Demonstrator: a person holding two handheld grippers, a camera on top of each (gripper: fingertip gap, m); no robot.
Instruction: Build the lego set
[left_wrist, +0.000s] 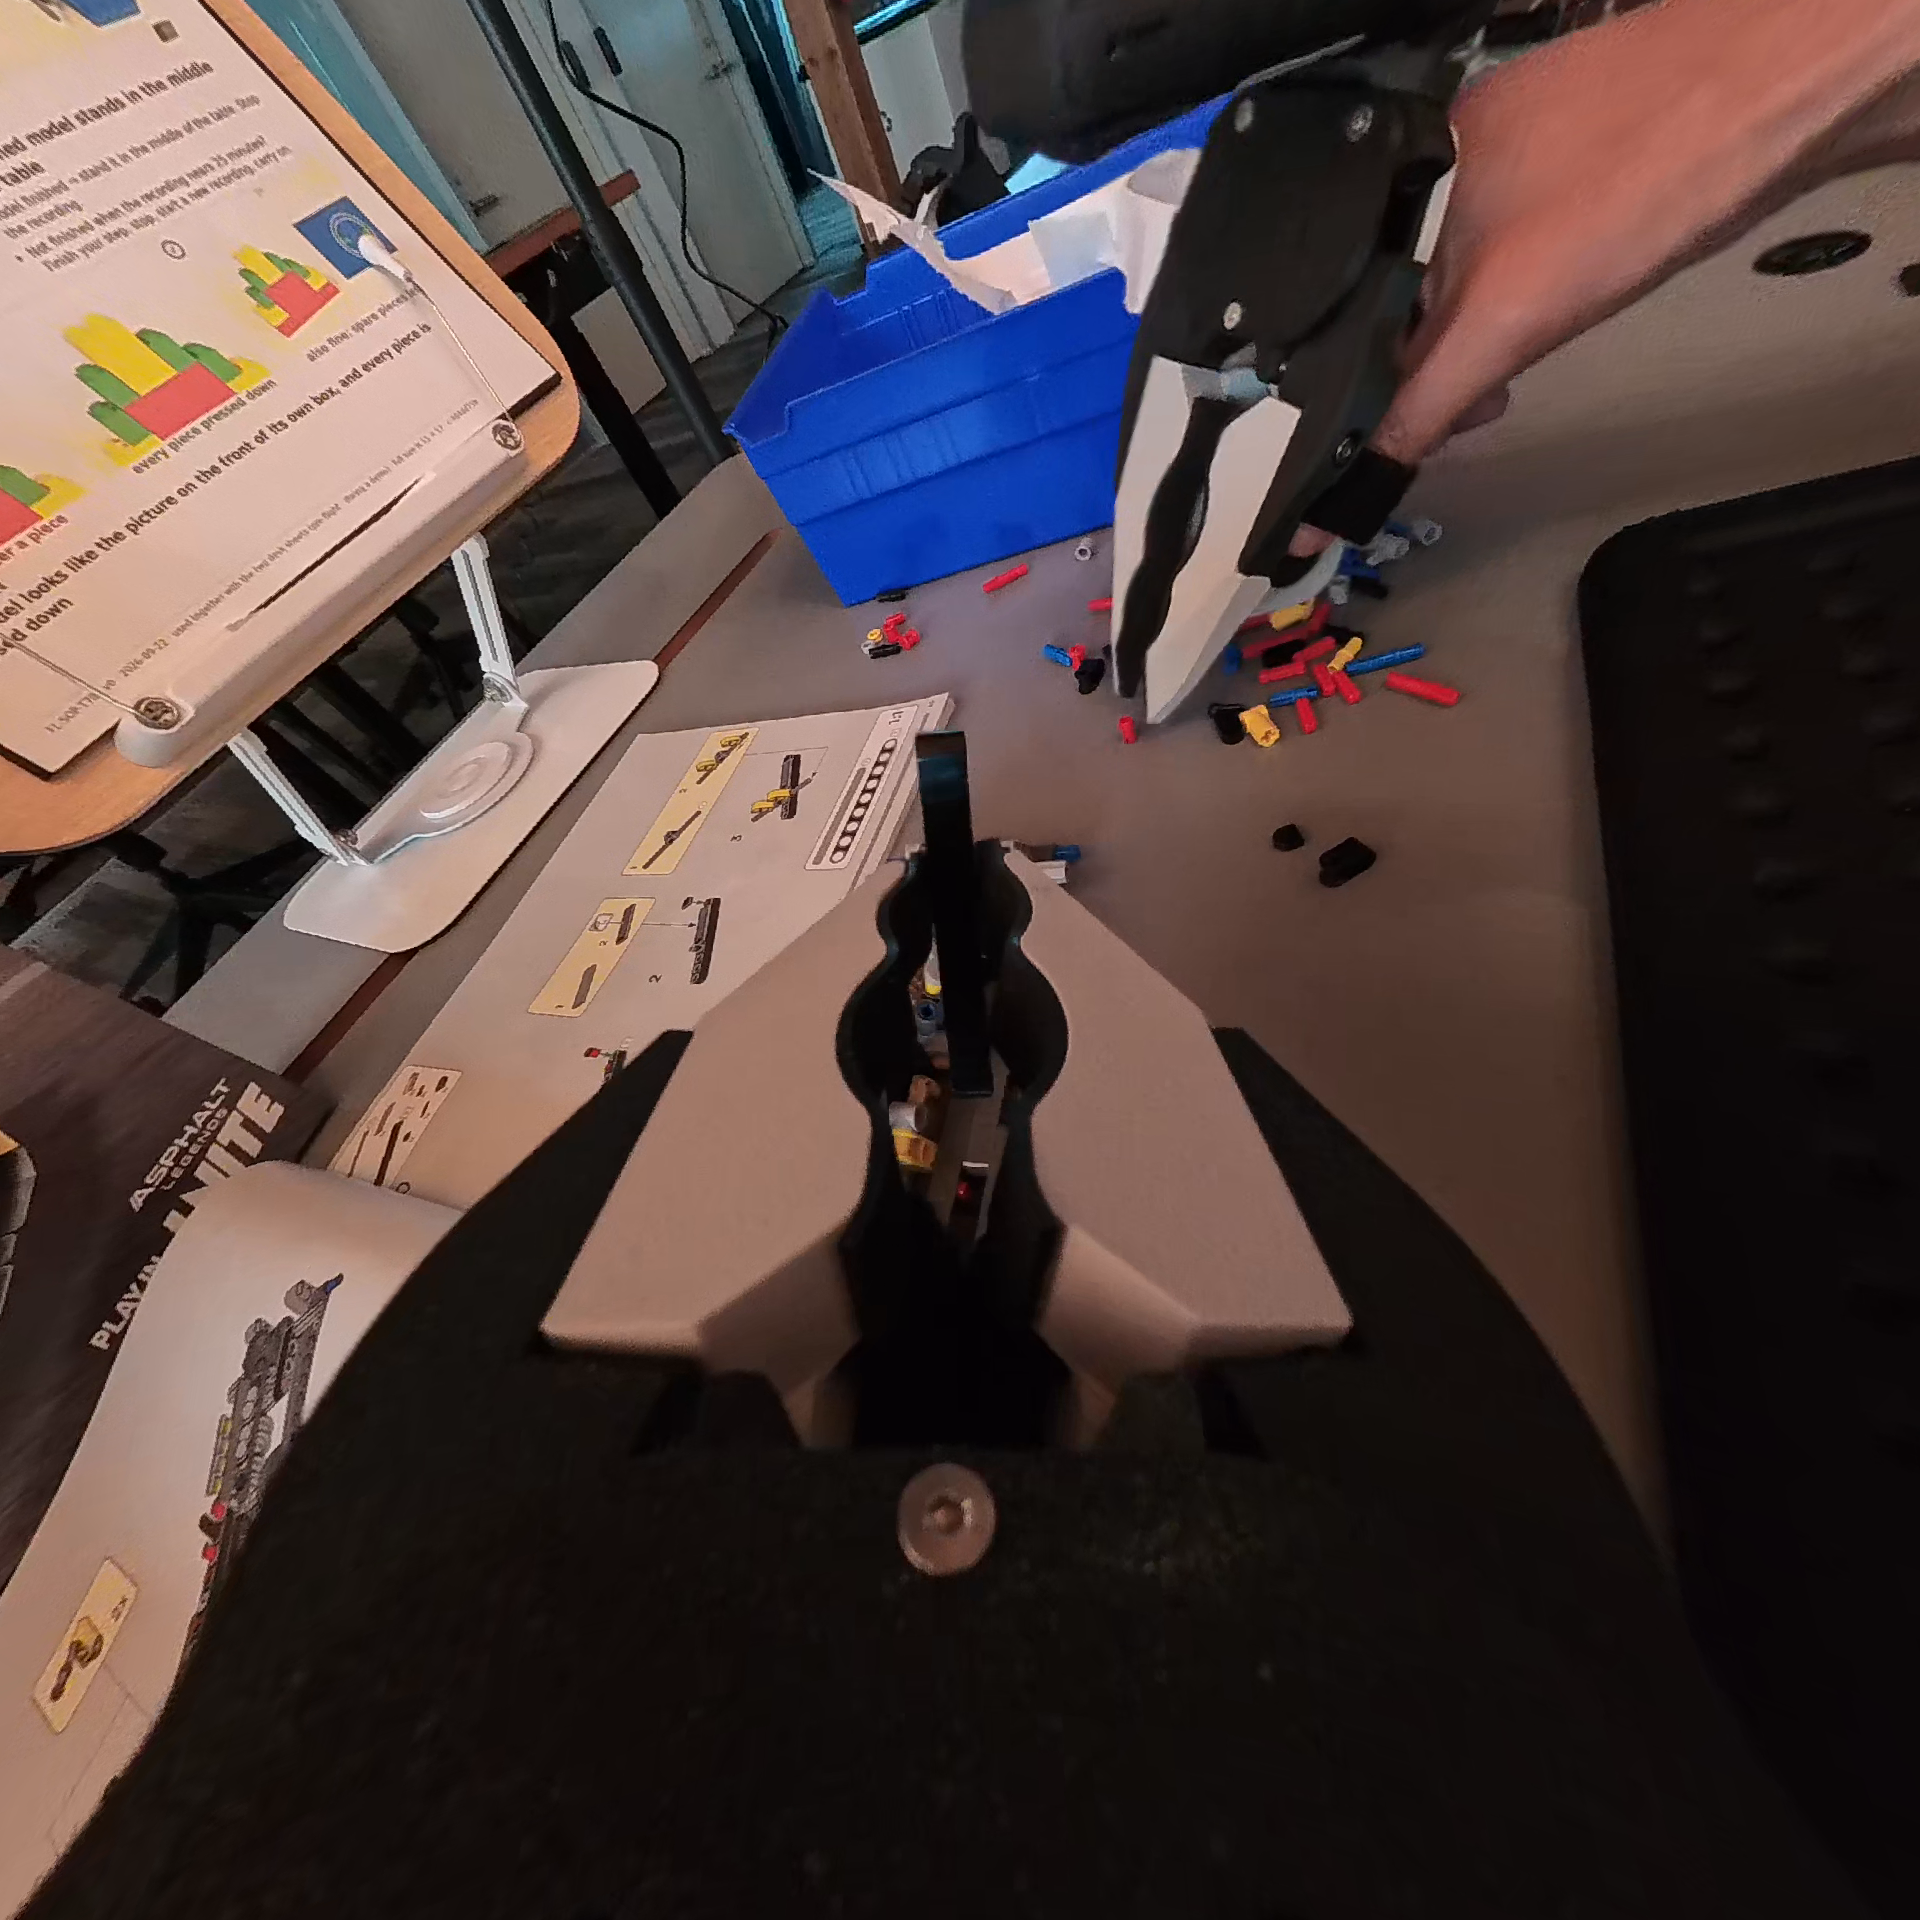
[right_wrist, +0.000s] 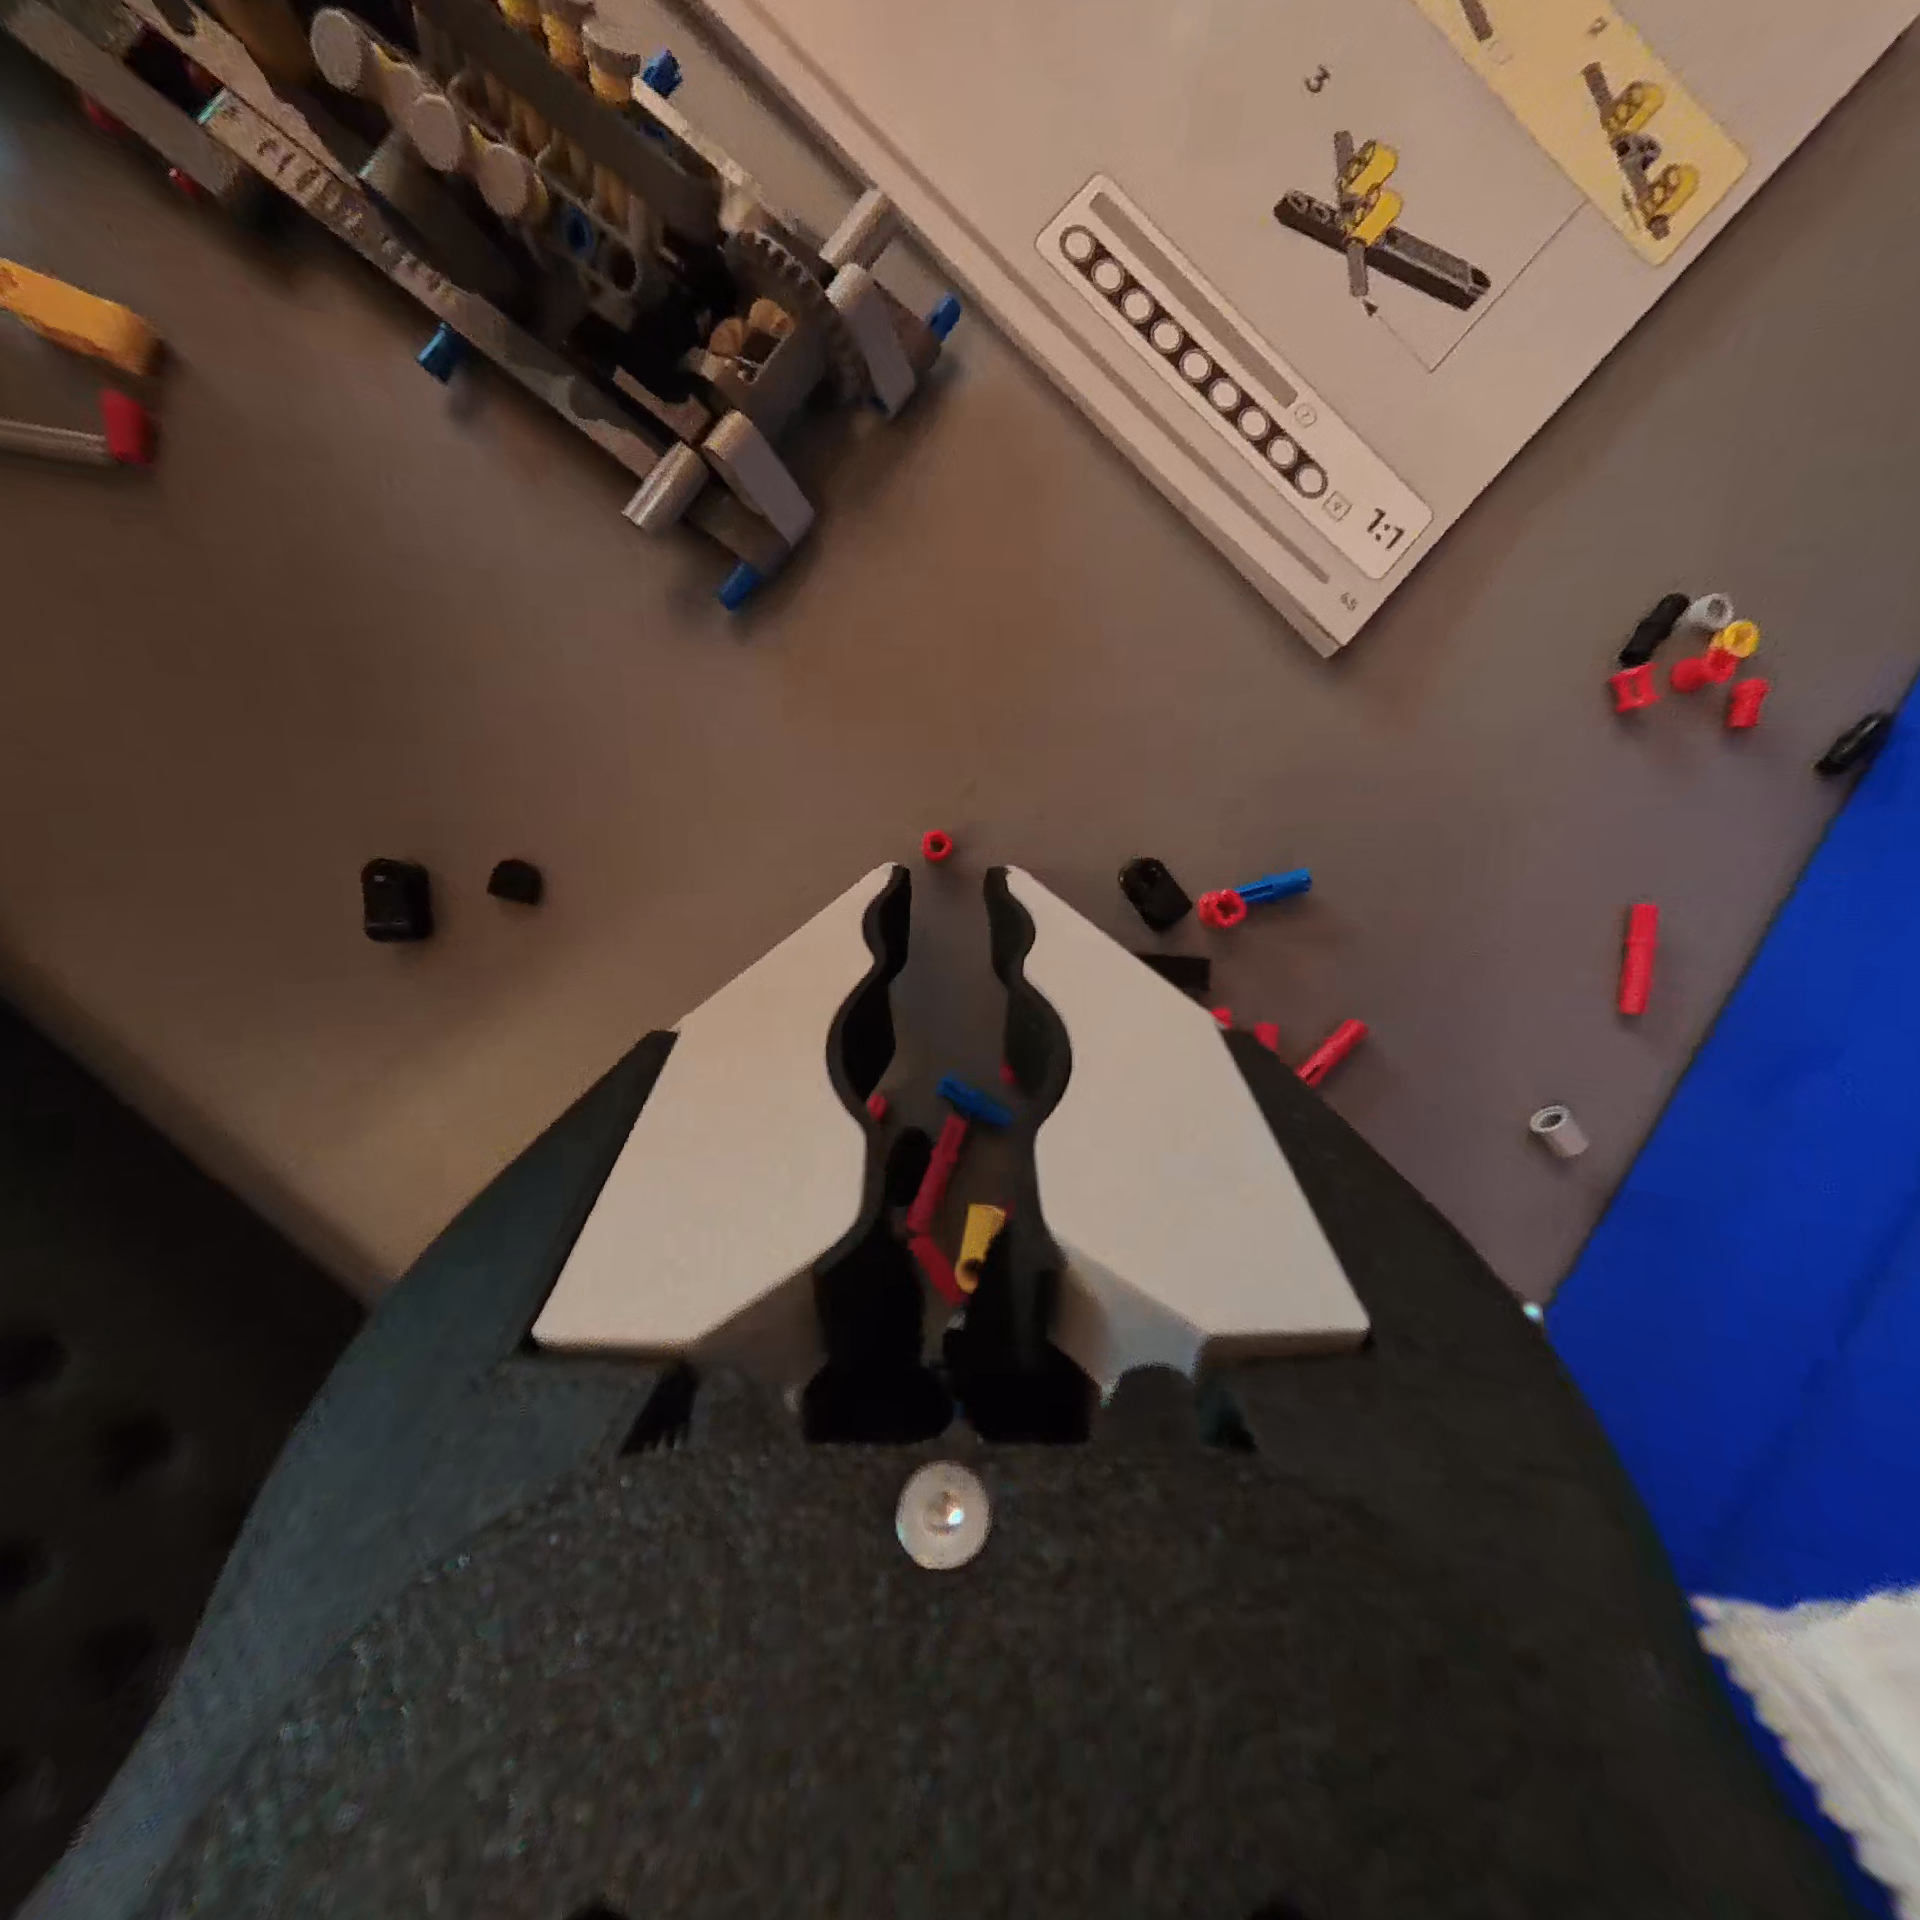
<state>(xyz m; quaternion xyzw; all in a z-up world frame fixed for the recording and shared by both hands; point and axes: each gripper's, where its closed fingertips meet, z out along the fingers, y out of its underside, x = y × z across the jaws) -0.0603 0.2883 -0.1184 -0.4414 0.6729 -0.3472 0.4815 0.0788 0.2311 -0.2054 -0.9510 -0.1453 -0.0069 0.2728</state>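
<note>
The left hand-held gripper (left_wrist: 951, 883) is clamped on a long black beam (left_wrist: 951, 914), held upright above the open instruction booklet (left_wrist: 727, 831). The right hand-held gripper (right_wrist: 945, 878) hangs narrowly parted and empty over the loose pins (right_wrist: 961, 1174) on the bench (right_wrist: 623, 748), its tips just short of a small red bush (right_wrist: 936, 845). The half-built model (right_wrist: 582, 270) sits beyond. The step appears to be picking a connector for the beam; next, the right tips must straddle one piece and close.

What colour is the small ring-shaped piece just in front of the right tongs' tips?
Red; the right wrist view shows it best.
</note>
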